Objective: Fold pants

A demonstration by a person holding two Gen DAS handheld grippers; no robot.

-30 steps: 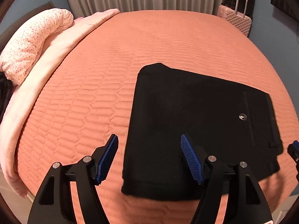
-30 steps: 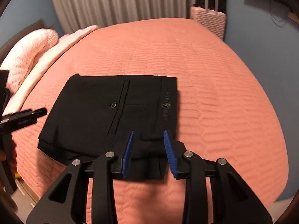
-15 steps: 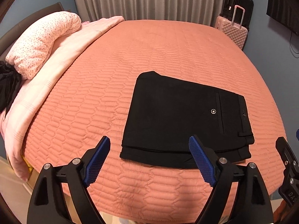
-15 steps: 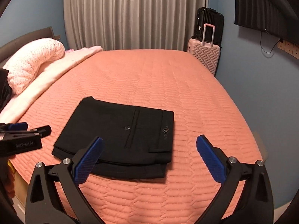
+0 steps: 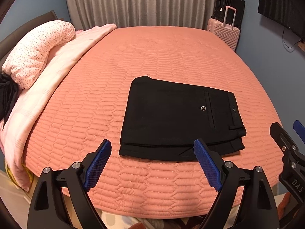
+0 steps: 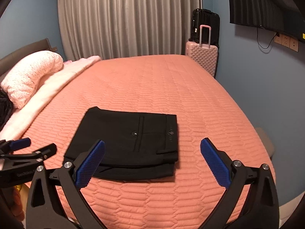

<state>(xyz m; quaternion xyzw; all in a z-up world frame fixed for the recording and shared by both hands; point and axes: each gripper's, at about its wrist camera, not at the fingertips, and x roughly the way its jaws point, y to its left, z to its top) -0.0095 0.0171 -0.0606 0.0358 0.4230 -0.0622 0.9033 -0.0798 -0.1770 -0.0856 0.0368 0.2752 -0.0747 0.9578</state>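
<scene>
Black pants (image 5: pixel 177 118) lie folded into a compact rectangle near the front edge of the orange quilted bed (image 5: pixel 152 57), back pocket button and waistband facing up at the right. They also show in the right wrist view (image 6: pixel 127 141). My left gripper (image 5: pixel 152 164) is open and empty, held back above the bed's front edge, short of the pants. My right gripper (image 6: pixel 152 164) is open and empty, held back above the front edge, to the right of the left one. Neither touches the pants.
A pink speckled pillow (image 5: pixel 38 51) and pale pink blanket (image 5: pixel 53 80) lie along the bed's left side. A pink suitcase (image 5: pixel 225 32) and a black suitcase (image 6: pixel 205 24) stand at the far right corner. Grey curtains (image 6: pixel 124 19) hang behind. A wall TV (image 6: pixel 263 5) hangs at right.
Both grippers have pulled back and up from the pants. The right gripper, nearly shut around the near edge of the pants a second ago, has opened wide and let go.
</scene>
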